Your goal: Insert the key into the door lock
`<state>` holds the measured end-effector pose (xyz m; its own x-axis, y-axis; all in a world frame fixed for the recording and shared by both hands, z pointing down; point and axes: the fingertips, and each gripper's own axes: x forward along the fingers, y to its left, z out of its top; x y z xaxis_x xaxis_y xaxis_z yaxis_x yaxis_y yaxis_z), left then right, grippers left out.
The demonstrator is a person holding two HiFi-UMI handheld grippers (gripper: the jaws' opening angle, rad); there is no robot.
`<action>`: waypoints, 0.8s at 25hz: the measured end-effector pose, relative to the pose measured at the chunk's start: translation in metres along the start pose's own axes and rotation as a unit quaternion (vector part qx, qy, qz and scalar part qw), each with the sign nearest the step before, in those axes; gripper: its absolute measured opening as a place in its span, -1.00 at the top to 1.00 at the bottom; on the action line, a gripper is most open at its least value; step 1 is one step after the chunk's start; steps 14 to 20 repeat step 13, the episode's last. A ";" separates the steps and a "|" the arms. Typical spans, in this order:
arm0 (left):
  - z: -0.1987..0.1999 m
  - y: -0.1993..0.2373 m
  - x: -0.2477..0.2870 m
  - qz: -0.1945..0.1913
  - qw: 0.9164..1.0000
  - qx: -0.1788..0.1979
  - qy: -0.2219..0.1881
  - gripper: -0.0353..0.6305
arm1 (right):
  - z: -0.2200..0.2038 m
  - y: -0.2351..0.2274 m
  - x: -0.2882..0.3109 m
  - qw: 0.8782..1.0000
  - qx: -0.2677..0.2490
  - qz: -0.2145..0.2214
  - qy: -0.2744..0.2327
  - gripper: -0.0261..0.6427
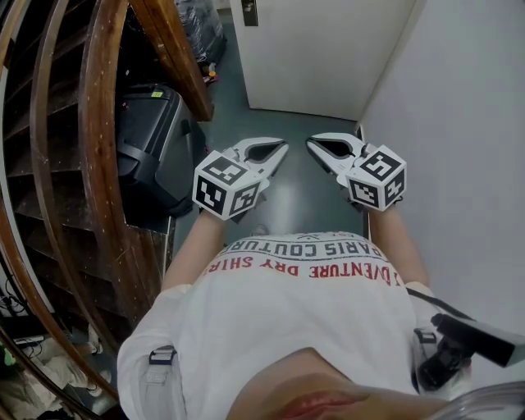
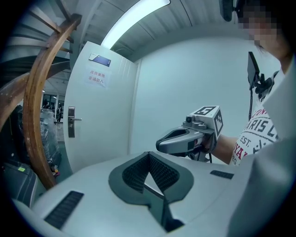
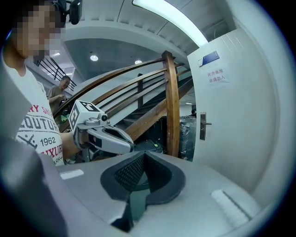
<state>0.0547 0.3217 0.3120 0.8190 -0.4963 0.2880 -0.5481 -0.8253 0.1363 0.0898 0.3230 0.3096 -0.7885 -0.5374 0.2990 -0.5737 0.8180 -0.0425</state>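
The person wears a white short-sleeved T-shirt (image 1: 312, 312) with red and black lettering. The left gripper (image 1: 281, 149) and right gripper (image 1: 312, 143) are grey; behind each one's fingers sits 1 black-and-white marker cube (image 1: 225, 187).

Head view: door (image 1: 328, 57) is cut off by the top edge, only the lower end of its lock plate (image 1: 250, 11) in frame. Left gripper view: fine detail of that plate is too small to make out; print on the door notice (image 2: 97, 77) illegible. Black case (image 1: 156, 139) sits partly hidden behind the stair rail (image 1: 102, 164).
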 end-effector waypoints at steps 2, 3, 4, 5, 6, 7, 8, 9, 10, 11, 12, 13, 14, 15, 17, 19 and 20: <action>0.004 -0.001 0.000 -0.002 1.000 -0.002 0.001 0.89 | 0.005 -0.001 -0.001 1.000 0.001 0.000 0.002 0.92; 0.005 -0.001 0.000 -0.003 1.000 -0.003 0.002 0.89 | 0.007 -0.001 -0.002 1.000 0.001 0.000 0.002 0.92; 0.005 -0.002 0.000 -0.002 1.000 -0.003 0.002 0.89 | 0.007 -0.001 -0.002 1.000 0.000 0.000 0.003 0.92; 0.005 -0.002 0.000 -0.001 1.000 -0.001 0.002 0.89 | 0.007 0.000 -0.002 1.000 0.000 0.001 0.002 0.92; 0.005 -0.003 0.000 0.001 1.000 0.001 0.001 0.89 | 0.006 0.000 -0.003 1.000 0.000 0.001 0.002 0.92; 0.004 -0.005 0.000 0.003 1.000 0.005 0.001 0.89 | 0.005 0.001 -0.004 1.000 0.000 0.001 0.001 0.92; 0.004 -0.007 -0.001 0.004 1.000 0.007 0.002 0.89 | 0.004 0.002 -0.006 1.000 -0.001 0.001 0.000 0.92; 0.003 -0.010 -0.001 0.003 1.000 0.009 0.002 0.89 | 0.003 0.003 -0.008 1.000 -0.001 0.000 -0.001 0.92; 0.002 -0.011 -0.001 0.002 1.000 0.009 0.002 0.89 | 0.002 0.005 -0.008 1.000 -0.002 0.000 -0.001 0.92; 0.001 -0.012 -0.002 0.001 1.000 0.009 0.002 0.89 | 0.001 0.006 -0.008 1.000 -0.002 0.000 -0.001 0.92; 0.000 -0.013 -0.002 0.001 1.000 0.009 0.002 0.89 | 0.001 0.007 -0.008 1.000 -0.003 0.000 -0.001 0.92; -0.001 -0.013 -0.003 0.000 1.000 0.009 0.002 0.89 | 0.000 0.008 -0.007 1.000 -0.004 0.000 -0.001 0.92; -0.001 -0.013 -0.003 0.000 1.000 0.009 0.002 0.89 | 0.000 0.008 -0.007 1.000 -0.004 0.000 -0.001 0.92; -0.001 -0.013 -0.003 0.000 1.000 0.009 0.002 0.89 | 0.000 0.008 -0.007 1.000 -0.004 0.000 -0.001 0.92; -0.001 -0.013 -0.003 0.000 1.000 0.009 0.002 0.89 | 0.000 0.008 -0.007 1.000 -0.004 0.000 -0.001 0.92; -0.001 -0.013 -0.003 0.000 1.000 0.009 0.002 0.89 | 0.000 0.008 -0.007 1.000 -0.004 0.000 -0.001 0.92; -0.001 -0.013 -0.003 0.000 1.000 0.009 0.002 0.89 | 0.000 0.008 -0.007 1.000 -0.004 0.000 -0.001 0.92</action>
